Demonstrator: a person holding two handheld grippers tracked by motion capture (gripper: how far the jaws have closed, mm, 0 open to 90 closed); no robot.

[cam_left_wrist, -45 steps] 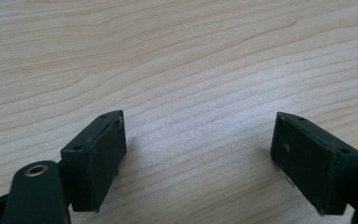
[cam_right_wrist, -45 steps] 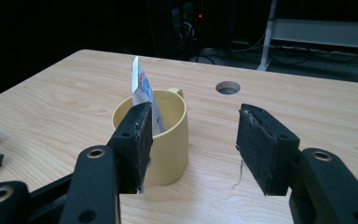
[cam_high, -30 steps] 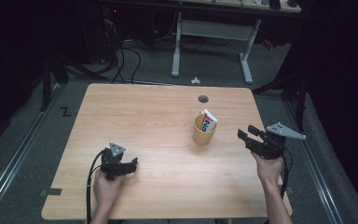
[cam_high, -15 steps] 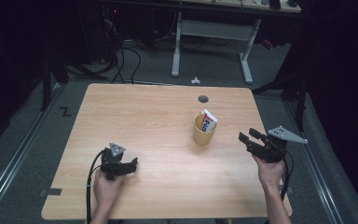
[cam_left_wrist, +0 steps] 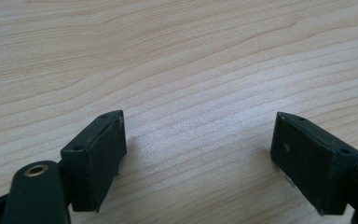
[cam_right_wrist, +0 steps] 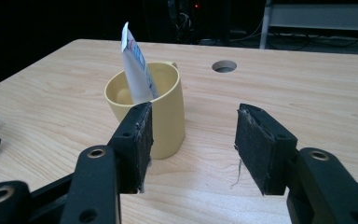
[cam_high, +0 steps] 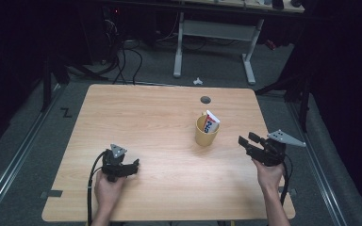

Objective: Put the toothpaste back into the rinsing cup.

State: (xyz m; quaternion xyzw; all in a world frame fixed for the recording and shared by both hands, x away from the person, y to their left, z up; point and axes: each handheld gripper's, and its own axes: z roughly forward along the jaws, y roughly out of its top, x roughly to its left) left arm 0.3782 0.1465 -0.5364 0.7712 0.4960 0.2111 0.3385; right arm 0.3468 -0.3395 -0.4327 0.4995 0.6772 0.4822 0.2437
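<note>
A yellow mug (cam_high: 205,135) stands right of the table's middle with a white toothpaste tube (cam_high: 211,121) leaning upright inside it. My right gripper (cam_high: 245,140) hovers just to the right of the mug, pointing at it, open and holding nothing. From the right gripper view, the mug (cam_right_wrist: 165,109) and tube (cam_right_wrist: 137,70) sit just beyond my right gripper (cam_right_wrist: 193,114), slightly left of the gap. My left gripper (cam_high: 134,165) rests at the near left of the table, open. In the left gripper view, my left gripper (cam_left_wrist: 198,126) has only bare wood between its jaws.
The wooden table (cam_high: 136,113) has a round cable hole (cam_high: 205,100) behind the mug. The table's right edge lies close beside my right hand. Beyond the far edge, cables and a desk frame (cam_high: 214,33) stand on the dark floor.
My right gripper has crept slightly toward the near edge, jaws unchanged. The left gripper, mug and tube have stayed put.
</note>
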